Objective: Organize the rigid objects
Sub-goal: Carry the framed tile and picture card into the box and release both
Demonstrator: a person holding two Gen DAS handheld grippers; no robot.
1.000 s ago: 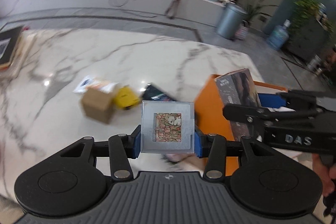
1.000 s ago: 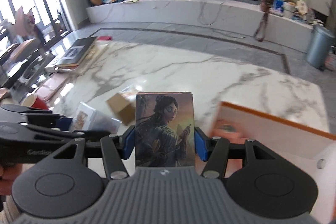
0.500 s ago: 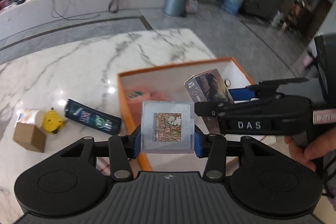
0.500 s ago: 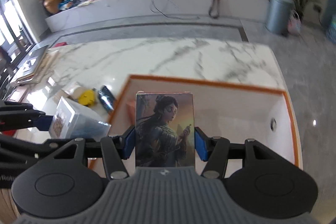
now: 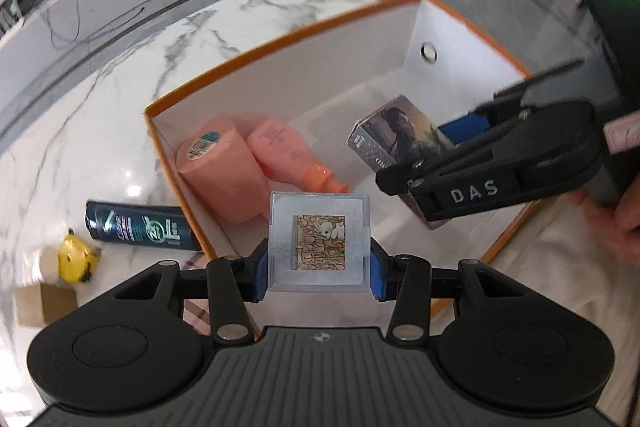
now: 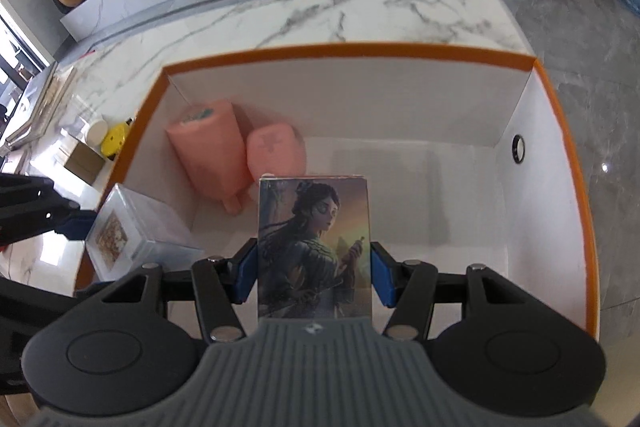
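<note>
Yellow toy and dark bottle lying on marble table left of orange-rimmed box, left gripper clamping clear case over near-left rim, pink bottles lying inside at left, right gripper gripping illustrated card box above box interior

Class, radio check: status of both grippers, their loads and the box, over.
Left gripper shut on clear case, at box rim. Right gripper shut on card box, over open floor. Pink roll, pink bottle inside, far-left corner.
</note>
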